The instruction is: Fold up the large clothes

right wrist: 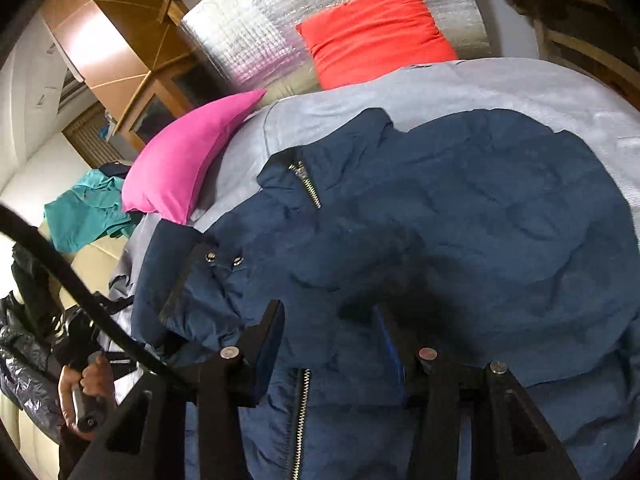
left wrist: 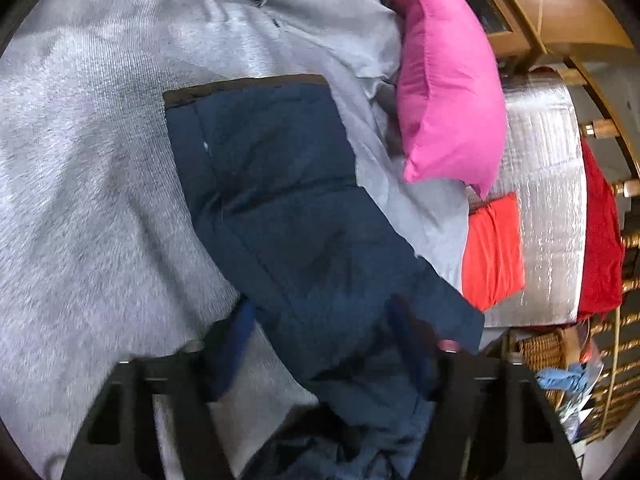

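- On the bed, spread over a pale grey knitted blanket (left wrist: 100,168), lies the task's garment, a navy blue quilted zip-front jacket (right wrist: 460,220); it fills the middle of both wrist views
- In the left wrist view a long padded part of the jacket, seemingly a sleeve or side panel ending in a dark band, runs from about 11 o'clock down to 5 o'clock; that slant is its long axis, and the near end passes between the fingers of the left claw (left wrist: 324,344)
- The left claw stands about half wide with navy cloth lying in the gap; blur hides whether the pads press on it, so I cannot tell if it grips
- The right claw (right wrist: 332,336) is also part open, its fingers straddling the jacket's front beside the metal zip (right wrist: 300,420); the cloth sits between and under them, and no pinch shows
- From the right claw the collar with its short zip (right wrist: 308,184) lies at 12 o'clock, the bulk of the body toward 2 o'clock
- Both claws are at the cloth; the left looks the nearer to the long panel, so by my judgement folding that part inward falls to it
- A bright pink pillow (left wrist: 444,92) sits at 1 o'clock of the left claw, just beside the jacket; an orange-red cushion (right wrist: 376,32) lies beyond, on a silver foil mat (right wrist: 248,32)
- A person's hand (right wrist: 90,384) grips a handle at 8 o'clock in the right wrist view
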